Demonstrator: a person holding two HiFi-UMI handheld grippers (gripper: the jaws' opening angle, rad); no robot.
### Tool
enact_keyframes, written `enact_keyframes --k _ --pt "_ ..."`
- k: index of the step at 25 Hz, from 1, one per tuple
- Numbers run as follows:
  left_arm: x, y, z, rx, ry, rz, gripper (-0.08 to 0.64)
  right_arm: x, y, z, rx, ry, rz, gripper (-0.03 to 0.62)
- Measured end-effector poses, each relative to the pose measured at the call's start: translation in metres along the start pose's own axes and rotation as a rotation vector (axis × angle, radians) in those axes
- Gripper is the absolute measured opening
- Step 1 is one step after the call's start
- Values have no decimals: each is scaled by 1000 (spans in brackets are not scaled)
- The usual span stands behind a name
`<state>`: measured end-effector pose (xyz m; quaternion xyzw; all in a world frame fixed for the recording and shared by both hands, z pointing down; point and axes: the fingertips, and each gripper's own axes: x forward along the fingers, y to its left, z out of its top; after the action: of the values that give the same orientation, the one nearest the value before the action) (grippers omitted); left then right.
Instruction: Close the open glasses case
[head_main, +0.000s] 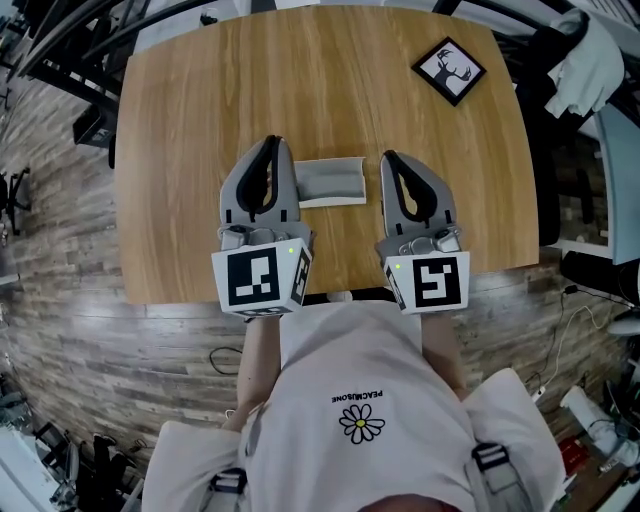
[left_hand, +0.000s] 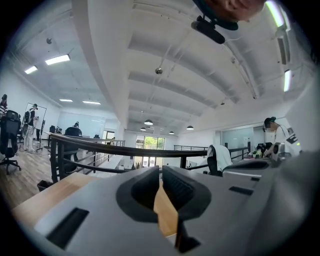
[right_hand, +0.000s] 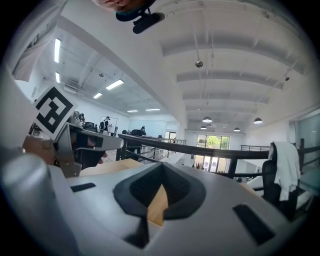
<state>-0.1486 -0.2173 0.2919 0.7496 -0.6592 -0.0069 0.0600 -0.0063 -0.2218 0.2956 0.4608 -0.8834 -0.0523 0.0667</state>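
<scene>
We see the grey glasses case (head_main: 331, 181) lying flat on the wooden surface (head_main: 200, 100), near the edge closest to us. It sits right between our 2 tongs. The left tongs (head_main: 271, 148) are just beside its left end, and the right tongs (head_main: 391, 160) are just beside its right end. Both tongs are pinched together and hold nothing. We cannot tell if they touch the case. A small picture (head_main: 449, 70) of a deer lies well apart, near a far corner.
</scene>
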Motion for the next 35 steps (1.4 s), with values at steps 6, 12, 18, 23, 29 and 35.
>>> enact_keyframes --k 6,12,18,23,29,35 --pt "19 -13 -19 -20 52 -93 162 3 8 -7 28 26 46 8" --pt "31 -12 -43 18 79 -87 227 4 13 -16 63 67 68 8" --pt "42 -19 -86 -44 124 -151 279 0 6 -28 66 106 52 8" --pt "53 -17 -128 -84 222 -151 279 -2 -1 -33 74 118 35 8" --pt "63 -17 -169 -116 323 -157 278 -5 -5 -39 74 140 18 8" --pt "67 -17 -202 -157 407 -157 278 -8 -13 -46 68 158 0 8"
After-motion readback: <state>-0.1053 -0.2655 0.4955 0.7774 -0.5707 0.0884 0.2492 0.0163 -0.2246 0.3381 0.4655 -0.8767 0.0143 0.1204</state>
